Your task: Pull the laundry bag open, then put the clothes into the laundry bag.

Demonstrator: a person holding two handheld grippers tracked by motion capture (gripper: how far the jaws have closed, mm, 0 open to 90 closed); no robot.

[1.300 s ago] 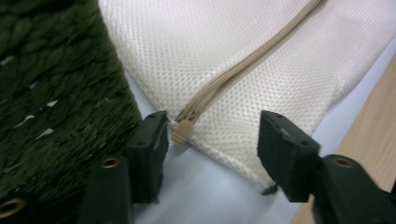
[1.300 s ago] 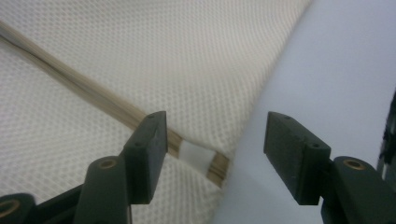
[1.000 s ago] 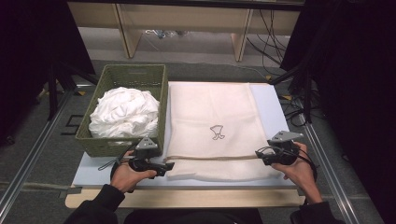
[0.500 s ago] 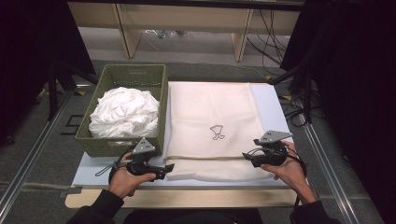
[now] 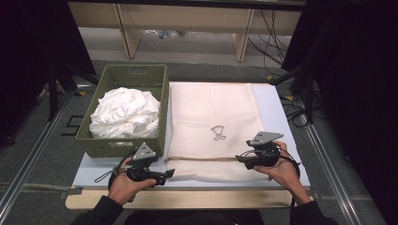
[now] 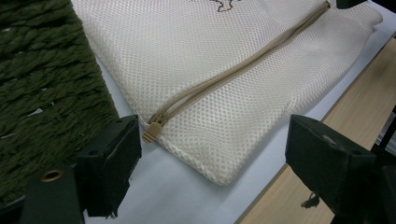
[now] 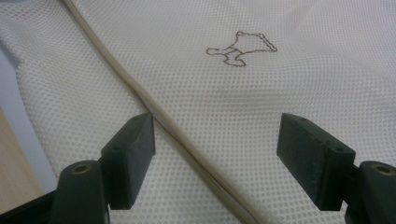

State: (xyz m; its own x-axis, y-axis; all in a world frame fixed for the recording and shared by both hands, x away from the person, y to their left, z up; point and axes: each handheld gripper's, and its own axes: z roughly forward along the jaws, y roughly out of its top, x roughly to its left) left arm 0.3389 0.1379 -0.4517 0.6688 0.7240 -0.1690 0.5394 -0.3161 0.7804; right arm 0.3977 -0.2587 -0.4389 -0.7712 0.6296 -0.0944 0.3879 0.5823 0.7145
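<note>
A cream mesh bag [image 5: 211, 108] with a small stitched figure [image 5: 218, 133] lies flat on the white board [image 5: 277, 108]. Its tan zipper [image 5: 206, 159] runs along the near edge. My left gripper [image 5: 168, 174] sits at the bag's near left corner and points right. Its jaws have just been opening and stand wide. The zipper pull [image 6: 152, 133] lies just ahead of one jaw, and nothing is pressed between the pads. My right gripper [image 5: 240, 159] points left over the bag's near right part. It is open [image 7: 217, 126], with the zipper [image 7: 154, 112] running under the gap.
A green woven basket [image 5: 133, 75] stands to the left of the bag with bunched white cloth [image 5: 124, 112] inside. The board rests on a wooden tabletop [image 5: 187, 199]. Metal rails run along both sides, and cables lie on the floor at the back right.
My right gripper has slid left along the zipper toward the bag's middle. The left gripper has stayed at the corner, and its jaws look a little wider.
</note>
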